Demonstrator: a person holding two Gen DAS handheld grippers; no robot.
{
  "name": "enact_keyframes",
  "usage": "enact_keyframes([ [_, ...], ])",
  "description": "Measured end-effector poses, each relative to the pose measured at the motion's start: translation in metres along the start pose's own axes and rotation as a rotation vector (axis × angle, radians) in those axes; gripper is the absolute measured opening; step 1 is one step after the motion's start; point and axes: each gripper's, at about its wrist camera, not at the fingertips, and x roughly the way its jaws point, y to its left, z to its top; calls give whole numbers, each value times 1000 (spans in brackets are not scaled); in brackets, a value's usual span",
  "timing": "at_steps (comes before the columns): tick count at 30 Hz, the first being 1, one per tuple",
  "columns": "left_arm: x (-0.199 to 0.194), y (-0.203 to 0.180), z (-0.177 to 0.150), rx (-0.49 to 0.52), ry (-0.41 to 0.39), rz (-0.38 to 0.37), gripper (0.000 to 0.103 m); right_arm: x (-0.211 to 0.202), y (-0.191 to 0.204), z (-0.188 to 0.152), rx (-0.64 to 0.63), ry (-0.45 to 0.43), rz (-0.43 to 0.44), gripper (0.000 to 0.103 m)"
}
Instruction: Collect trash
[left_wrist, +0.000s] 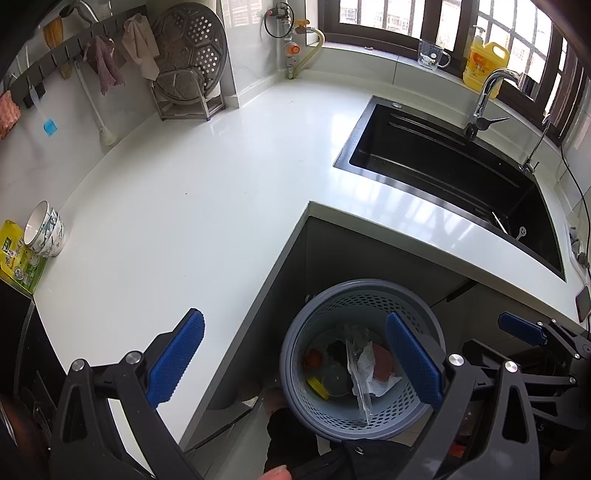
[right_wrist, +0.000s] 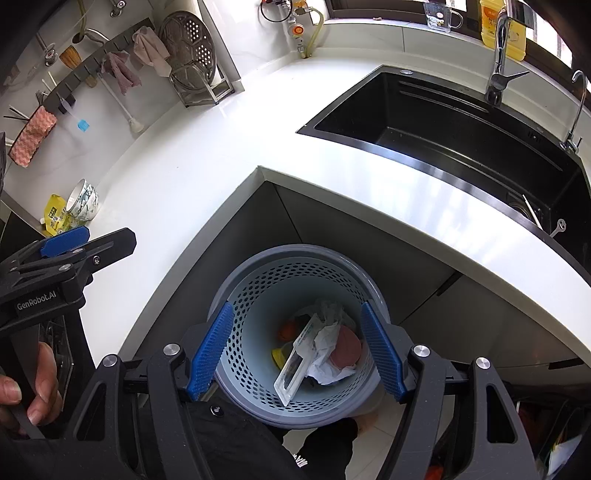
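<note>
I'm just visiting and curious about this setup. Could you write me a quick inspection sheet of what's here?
Surface: white countertop, L-shaped, glossy, mostly bare.
Job's things: grey perforated bin on the floor in the corner, holding crumpled paper, a clear plastic package, and orange and yellow bits.
Clutter: stacked bowls on a yellow packet at the counter's left edge.
Grippers: left gripper and right gripper both open, empty, above the bin.
Cables: black cord by the sink.
Surroundings: black sink, faucet, yellow detergent jug, steamer tray, hanging cloths.
</note>
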Motion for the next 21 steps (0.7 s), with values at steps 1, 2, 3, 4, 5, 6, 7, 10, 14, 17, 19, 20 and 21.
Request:
enact_keyframes([
  [1,0,0,0,1,0,1,97,0,0,0,1,0,0,68],
  [2,0,0,0,1,0,1,97,0,0,0,1,0,0,68],
  [3,0,0,0,2,0,1,97,0,0,0,1,0,0,68],
  [4,0,-1,0,3,0,-1,97,0,0,0,1,0,1,68],
  [5,0,-1,0,4,1,-2,97,0,0,0,1,1,1,68],
  [6,1,0,0,4,3,-4,97,0,0,0,0,1,1,68],
  [7,1,0,0,4,4,-7,97,0,0,0,0,1,1,68],
  [10,1,-1,1,7,3,-7,97,0,0,0,1,1,1,68],
  [14,1,-1,1,11,3,-1,97,0,0,0,2,1,1,68],
  [17,2,-2,1,9,8,-1,97,1,0,0,2,1,1,68],
  [19,2,-1,2,9,9,-2,97,1,0,1,2,1,1,68],
  [20,2,-1,2,9,8,-2,97,1,0,1,2,1,1,68],
  [21,2,-1,1,9,8,-2,97,1,0,0,2,1,0,68],
])
